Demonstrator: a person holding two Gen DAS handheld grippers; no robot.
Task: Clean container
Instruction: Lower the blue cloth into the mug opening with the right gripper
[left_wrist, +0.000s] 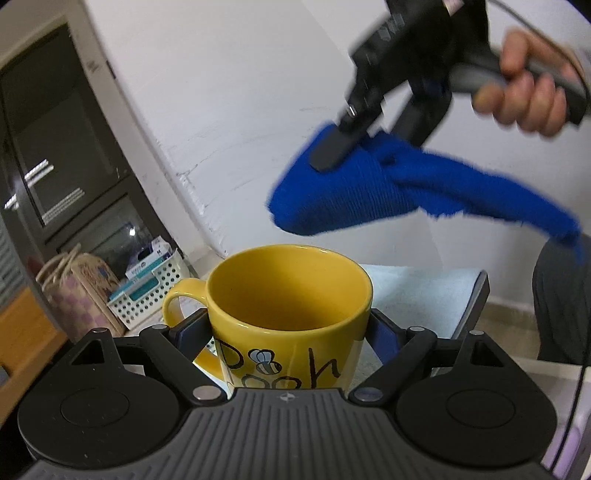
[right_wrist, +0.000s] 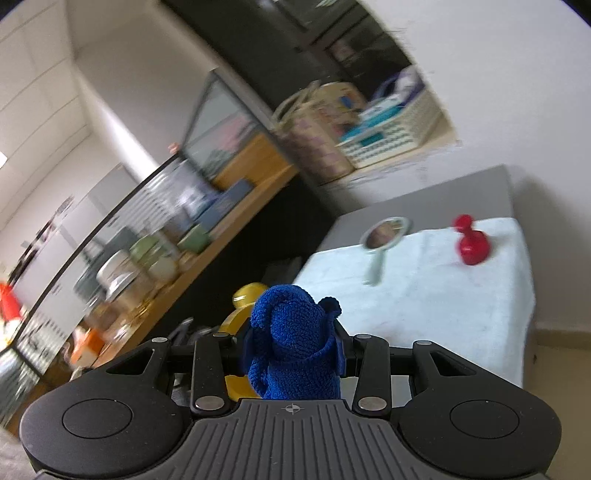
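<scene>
A yellow mug (left_wrist: 291, 295) with "Pooh" lettering and a bee drawing sits upright between my left gripper's (left_wrist: 290, 325) fingers, which are shut on its sides; its handle points left. My right gripper (left_wrist: 332, 155) hovers above and to the right of the mug, shut on a blue fleece cloth (left_wrist: 351, 192) that hangs down and trails right. In the right wrist view the cloth (right_wrist: 291, 350) is bunched between the fingers of my right gripper (right_wrist: 291, 354), and a bit of the yellow mug (right_wrist: 247, 295) shows behind it. The mug's inside looks empty.
A table with a light blue towel (right_wrist: 424, 288) carries a hand mirror (right_wrist: 384, 236) and a red object (right_wrist: 472, 247). A white perforated basket (left_wrist: 147, 291) and a woven bag (left_wrist: 77, 295) stand at the left. A wooden shelf with jars (right_wrist: 147, 266) runs along the wall.
</scene>
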